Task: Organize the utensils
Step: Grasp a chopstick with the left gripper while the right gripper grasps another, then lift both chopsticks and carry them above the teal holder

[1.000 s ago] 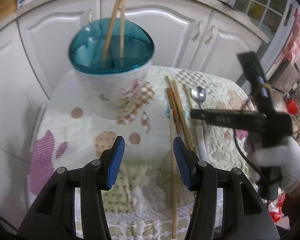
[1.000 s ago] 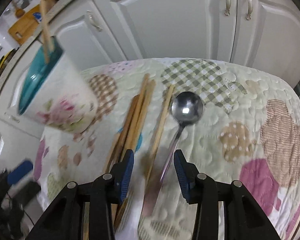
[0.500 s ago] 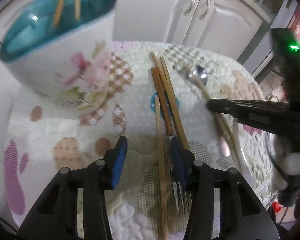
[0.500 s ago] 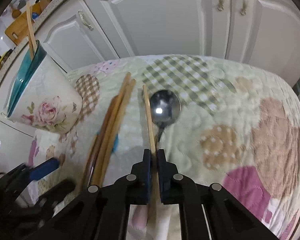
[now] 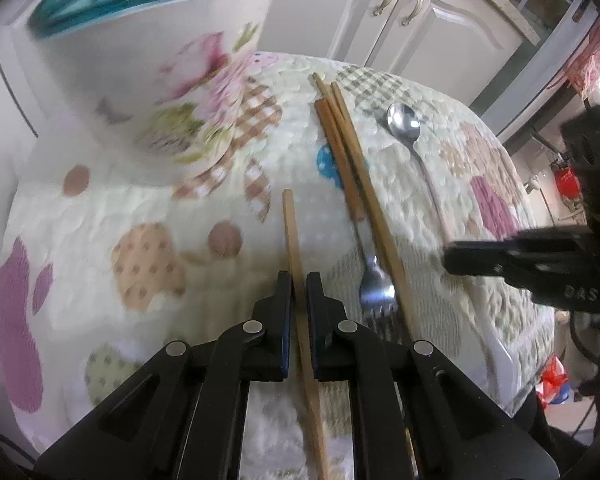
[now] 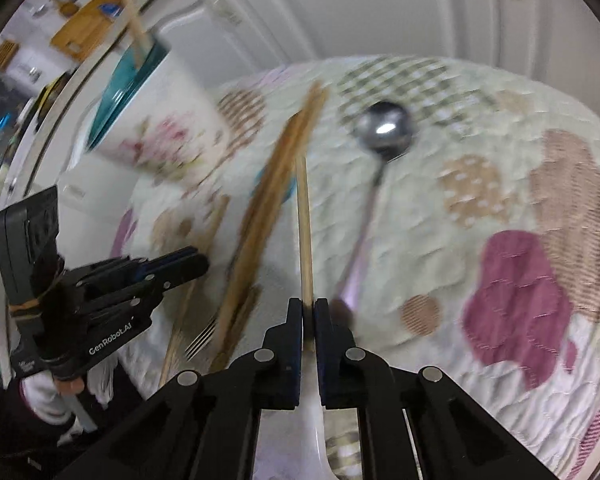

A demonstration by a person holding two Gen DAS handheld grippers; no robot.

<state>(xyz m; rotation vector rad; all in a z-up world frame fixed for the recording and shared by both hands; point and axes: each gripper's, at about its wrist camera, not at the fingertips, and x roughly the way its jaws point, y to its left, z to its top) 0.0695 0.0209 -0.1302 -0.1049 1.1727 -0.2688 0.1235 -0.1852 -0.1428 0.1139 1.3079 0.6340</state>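
Jaws of the left gripper [image 5: 298, 284] have just been closing and now clamp a single chopstick [image 5: 293, 236] lying on the quilted worktop [image 5: 148, 216]. Right gripper [image 6: 308, 312] jaws are pinched on another chopstick [image 6: 304, 224]. Between the two lies a bundle of chopsticks [image 5: 348, 156] over a fork [image 5: 374, 288]; a spoon [image 5: 406, 124] lies further right. Far left stands a floral cup [image 5: 172, 80] with a teal inside, holding chopsticks [image 6: 134, 26].
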